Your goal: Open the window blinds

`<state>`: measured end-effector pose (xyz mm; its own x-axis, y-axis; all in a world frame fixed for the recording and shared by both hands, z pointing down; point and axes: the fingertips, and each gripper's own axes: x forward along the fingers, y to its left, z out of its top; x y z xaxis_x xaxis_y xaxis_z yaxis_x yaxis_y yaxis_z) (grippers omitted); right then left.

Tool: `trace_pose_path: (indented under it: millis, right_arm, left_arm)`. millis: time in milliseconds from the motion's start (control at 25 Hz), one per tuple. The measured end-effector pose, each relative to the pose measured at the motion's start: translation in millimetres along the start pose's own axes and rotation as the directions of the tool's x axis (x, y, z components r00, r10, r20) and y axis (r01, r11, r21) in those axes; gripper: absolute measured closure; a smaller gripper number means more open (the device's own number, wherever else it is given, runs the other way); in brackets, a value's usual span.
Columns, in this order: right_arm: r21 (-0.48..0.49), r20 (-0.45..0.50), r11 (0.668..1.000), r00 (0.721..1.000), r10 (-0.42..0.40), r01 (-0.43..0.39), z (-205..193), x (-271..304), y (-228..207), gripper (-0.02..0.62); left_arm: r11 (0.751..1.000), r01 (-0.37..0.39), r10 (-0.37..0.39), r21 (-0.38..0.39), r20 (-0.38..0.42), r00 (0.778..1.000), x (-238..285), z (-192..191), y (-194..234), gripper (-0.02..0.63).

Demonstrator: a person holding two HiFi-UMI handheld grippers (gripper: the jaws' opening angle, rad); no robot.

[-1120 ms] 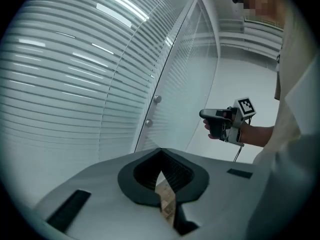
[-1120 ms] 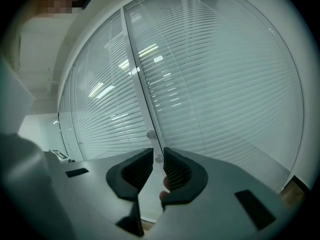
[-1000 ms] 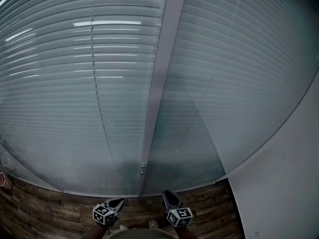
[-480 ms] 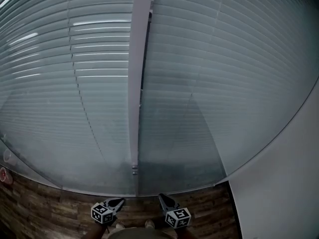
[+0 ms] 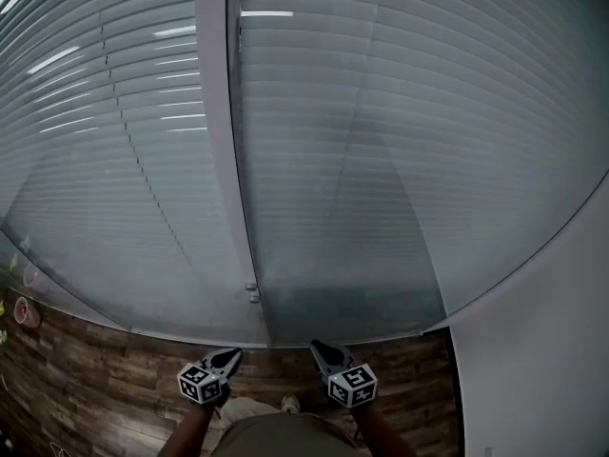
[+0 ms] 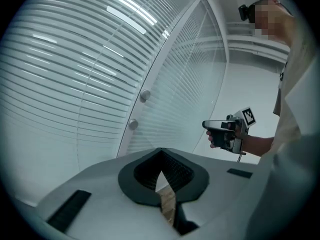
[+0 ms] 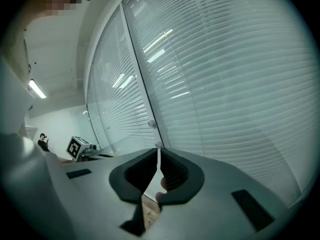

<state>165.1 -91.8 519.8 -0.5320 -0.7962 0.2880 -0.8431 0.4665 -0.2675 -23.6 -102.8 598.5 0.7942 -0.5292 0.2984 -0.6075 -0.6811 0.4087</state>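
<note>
Wood-plank floor [image 5: 86, 398] runs below a glazed wall [image 5: 314, 303] whose slatted blinds [image 5: 114, 160], from upper left to right either side of a white mullion [image 5: 221, 141], hang closed, so nothing of the task looks done. At bottom centre the left gripper [image 5: 228, 357] and right gripper [image 5: 322, 350] hover clear of the glass, each with jaws together on nothing; reaching a control and turning the slats remains.

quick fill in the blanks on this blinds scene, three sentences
1. The floor is laid with ___ planks.
2. The right gripper holds its jaws fully ___.
3. ___ round knobs sit by the frame post.

Missing words: wood; shut; two
</note>
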Motion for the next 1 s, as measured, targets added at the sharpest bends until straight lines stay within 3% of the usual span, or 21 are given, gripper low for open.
trace_pose_path:
  millis: [160, 360, 600, 720, 1000]
  right_arm:
    - [-0.023, 0.003, 0.999, 0.999, 0.037, -0.037, 10, 2, 6, 0.578]
    - [0.008, 0.007, 0.998, 0.998, 0.060, -0.060, 4, 13, 8, 0.577]
    - [0.021, 0.012, 0.997, 0.997, 0.080, -0.081, 4, 27, 26, 0.565]
    - [0.028, -0.010, 0.997, 0.997, 0.071, -0.071, 0, 35, 27, 0.560]
    - [0.008, 0.001, 1.000, 1.000, -0.012, 0.012, 17, 63, 38, 0.537]
  left_arm:
    - [0.999, 0.002, -0.001, -0.032, 0.036, 0.999, 3, 5, -19, 0.594]
    - [0.999, 0.010, -0.009, -0.043, 0.022, 1.000, 2, -3, -30, 0.594]
    - [0.998, -0.036, 0.038, -0.060, 0.028, 0.999, -21, -2, -8, 0.594]
    - [0.995, -0.042, 0.047, -0.087, 0.056, 0.997, -26, 4, -1, 0.594]
    - [0.998, 0.023, -0.021, -0.051, 0.042, 0.999, -31, 25, 18, 0.594]
